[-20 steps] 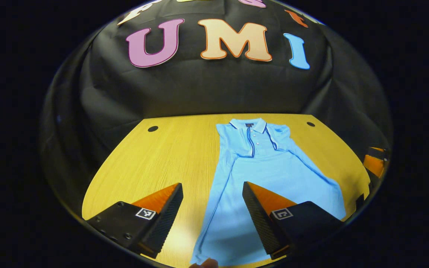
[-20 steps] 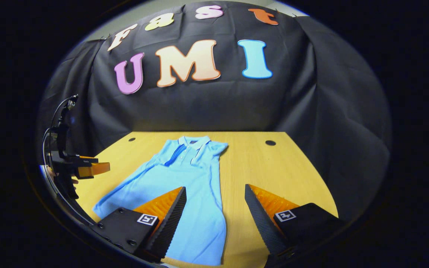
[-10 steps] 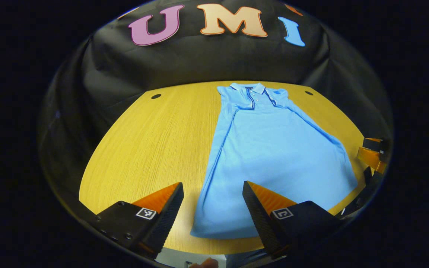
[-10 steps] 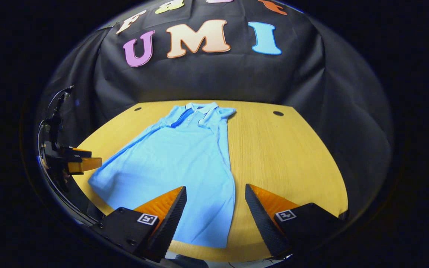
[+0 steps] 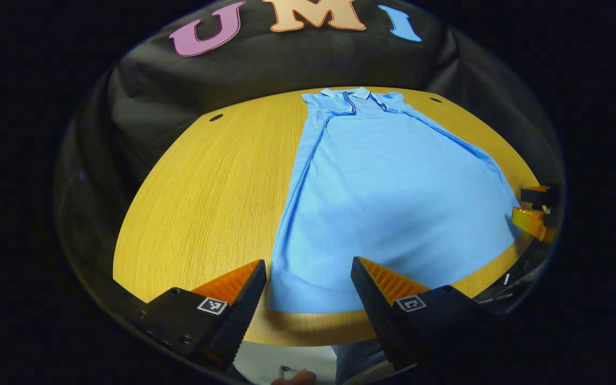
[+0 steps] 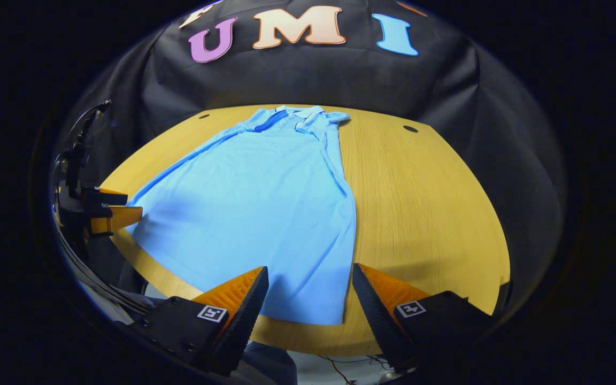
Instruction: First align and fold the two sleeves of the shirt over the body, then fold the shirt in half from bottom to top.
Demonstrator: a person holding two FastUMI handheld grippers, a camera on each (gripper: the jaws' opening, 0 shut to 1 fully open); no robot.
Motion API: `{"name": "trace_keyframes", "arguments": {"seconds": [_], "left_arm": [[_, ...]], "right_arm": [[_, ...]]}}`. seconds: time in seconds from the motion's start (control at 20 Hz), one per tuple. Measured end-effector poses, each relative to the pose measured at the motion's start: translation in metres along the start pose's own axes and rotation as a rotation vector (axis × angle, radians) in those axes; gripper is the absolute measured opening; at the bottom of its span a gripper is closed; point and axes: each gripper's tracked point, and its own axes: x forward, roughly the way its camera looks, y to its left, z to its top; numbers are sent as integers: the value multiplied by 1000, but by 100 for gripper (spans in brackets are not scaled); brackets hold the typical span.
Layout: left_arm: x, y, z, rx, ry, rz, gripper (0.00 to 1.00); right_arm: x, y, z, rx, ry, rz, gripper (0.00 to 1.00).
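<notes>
Shirt (image 5: 388,198) lies flat on the worktop (image 5: 201,192), collar (image 5: 355,94) at the far edge by the booth wall, hem (image 5: 313,305) toward me at the near edge; long axis runs straight away from me. Both sleeves look already turned in over the body, since the outline is a plain narrow trapezoid with no sleeve sticking out sideways, so I judge the sleeve step done and the bottom-to-top fold next. My left tool (image 5: 308,291) is released, jaws standing wide, nothing between them; it hangs above the near edge with the hem's left corner (image 5: 276,299) lying just ahead in the gap between its fingers. My right tool (image 6: 308,297) is likewise released and empty, and in the right gripper view the hem's right corner (image 6: 340,315) sits just ahead between its fingers. So each tool is nearest its own corner: left takes left, right takes right. From the left gripper view the right tool (image 5: 533,214) shows off at the shirt's far-side edge; from the right gripper view the left tool (image 6: 110,211) shows likewise. The relation that matters: hem close under both tools, collar directly ahead along the long axis, so the carry would go straight forward. Whether either tool touches cloth yet I cannot tell; they appear apart from it
</notes>
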Motion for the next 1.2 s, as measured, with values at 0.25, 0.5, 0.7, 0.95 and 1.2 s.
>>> {"name": "trace_keyframes", "arguments": {"seconds": [0.25, 0.5, 0.7, 0.95, 1.2], "left_arm": [[4, -16, 0, -25, -3, -50, 87], [4, -38, 3, -27, -30, -86, 34], [7, -40, 4, 13, -19, -27, 0], [4, -48, 12, -91, 24, -79, 0], [-2, -54, 50, -31, -44, -107, 0]], "right_arm": [[5, 9, -5, 41, 29, 43, 92], [3, 33, -6, 18, 46, 120, 36], [4, 37, -4, 53, 51, 160, 3], [-2, 36, 12, 100, 34, 179, 3], [-9, 26, 59, 130, -63, 179, 3]]}}
